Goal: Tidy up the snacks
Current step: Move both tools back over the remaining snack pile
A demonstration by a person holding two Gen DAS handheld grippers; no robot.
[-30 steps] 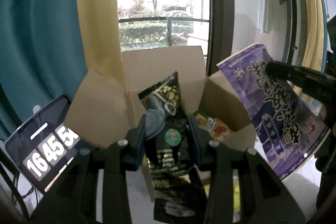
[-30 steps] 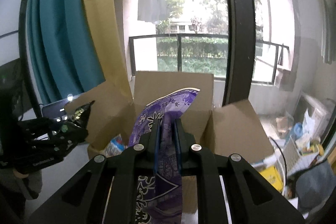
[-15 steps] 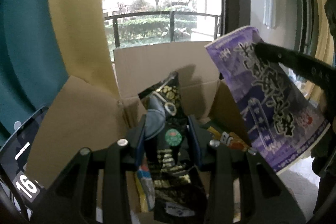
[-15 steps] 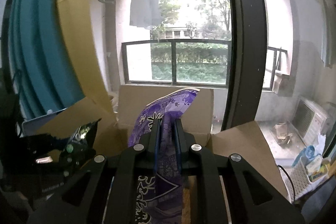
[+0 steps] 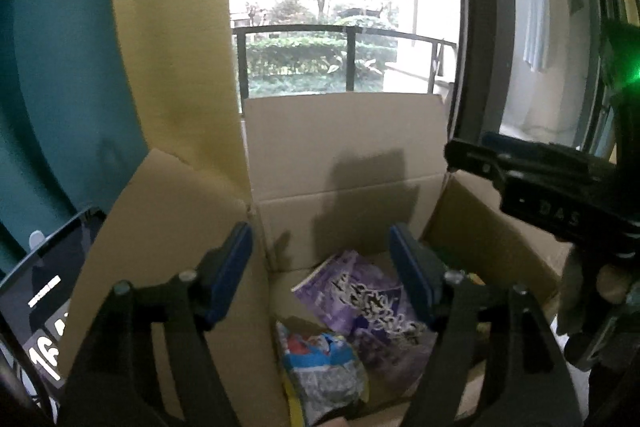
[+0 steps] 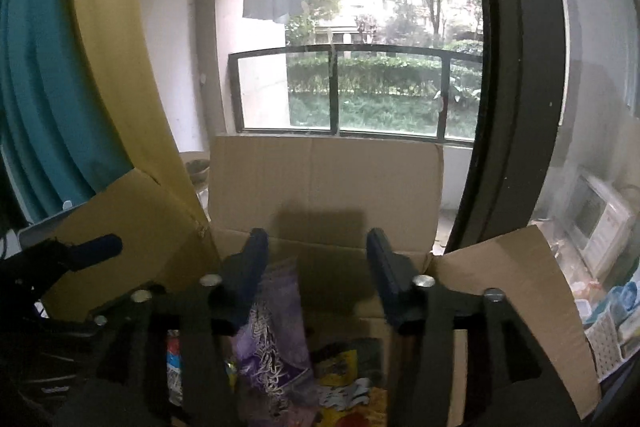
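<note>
Cardboard box holds a purple bag, lettering perhaps Chinese; both grippers' fingers spread, empty.

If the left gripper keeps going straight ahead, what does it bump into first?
Probably the back wall of the cardboard box: the open left gripper points at it, above the purple snack bag. Depth is hard to judge.

Two wrist views over one open box

Both cameras sit close above the cardboard box, facing 12 o'clock toward the window; both share the purple snack bag inside.
</note>
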